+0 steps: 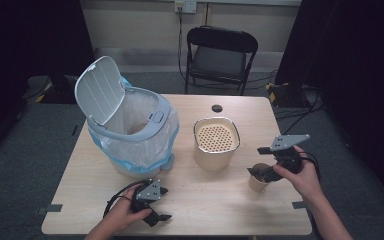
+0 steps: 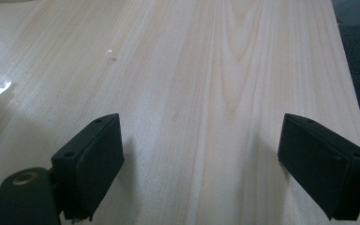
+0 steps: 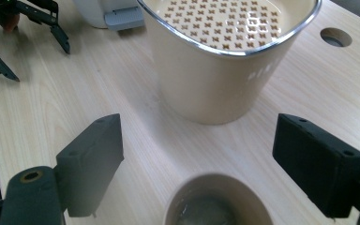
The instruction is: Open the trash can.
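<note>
1. The cup (image 1: pixel 259 178) stands at the table's (image 1: pixel 205 200) right front, between the wide-apart jaws of the right gripper (image 1: pixel 261 171).
2. Lower squarely around its wall, then close gently; it may hold liquid.
3. The left gripper (image 1: pixel 163 204) rests released, away from it.

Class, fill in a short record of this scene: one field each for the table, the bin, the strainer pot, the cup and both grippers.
table: pale wood
bin: white, lid up, bag-lined, table's left
strainer pot: beige, perforated insert, centre
cup: small paper cup, liquid inside, under right gripper
left gripper: open, above bare table
right gripper: open, fingers either side of cup
</note>
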Demonstrator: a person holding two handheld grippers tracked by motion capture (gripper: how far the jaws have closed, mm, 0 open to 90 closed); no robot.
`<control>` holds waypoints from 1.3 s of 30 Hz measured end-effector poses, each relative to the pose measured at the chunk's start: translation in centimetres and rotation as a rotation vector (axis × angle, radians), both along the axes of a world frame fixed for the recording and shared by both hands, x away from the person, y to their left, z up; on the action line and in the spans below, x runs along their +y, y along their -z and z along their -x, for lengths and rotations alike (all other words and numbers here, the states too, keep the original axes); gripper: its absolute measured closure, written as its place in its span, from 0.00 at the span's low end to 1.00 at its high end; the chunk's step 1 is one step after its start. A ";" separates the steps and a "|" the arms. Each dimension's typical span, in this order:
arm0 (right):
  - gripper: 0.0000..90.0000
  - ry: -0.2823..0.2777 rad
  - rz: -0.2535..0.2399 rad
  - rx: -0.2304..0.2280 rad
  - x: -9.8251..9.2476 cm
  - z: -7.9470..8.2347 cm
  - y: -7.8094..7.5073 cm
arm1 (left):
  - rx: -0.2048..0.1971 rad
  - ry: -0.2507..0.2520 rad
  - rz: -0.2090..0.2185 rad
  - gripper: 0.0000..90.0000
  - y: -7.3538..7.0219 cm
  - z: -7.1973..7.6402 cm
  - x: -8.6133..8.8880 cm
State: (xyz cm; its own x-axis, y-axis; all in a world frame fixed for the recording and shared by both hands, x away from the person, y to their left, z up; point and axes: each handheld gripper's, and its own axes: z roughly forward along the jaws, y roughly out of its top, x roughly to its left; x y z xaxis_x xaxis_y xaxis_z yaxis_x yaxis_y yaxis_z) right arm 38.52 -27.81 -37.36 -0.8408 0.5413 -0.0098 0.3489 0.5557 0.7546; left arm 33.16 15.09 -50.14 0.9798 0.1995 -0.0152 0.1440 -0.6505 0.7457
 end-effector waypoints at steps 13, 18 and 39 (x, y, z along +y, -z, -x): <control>0.17 0.042 -0.009 0.008 -2.9 0.8 1.8 | -0.001 0.001 -0.006 0.15 0.0 0.0 0.0; 0.17 0.057 -0.013 0.013 -3.4 0.9 2.7 | 0.000 0.000 0.000 0.15 0.0 0.0 0.0; 0.16 0.107 -0.134 0.005 -5.8 1.3 6.0 | 0.000 0.000 -0.001 0.15 0.0 0.0 0.0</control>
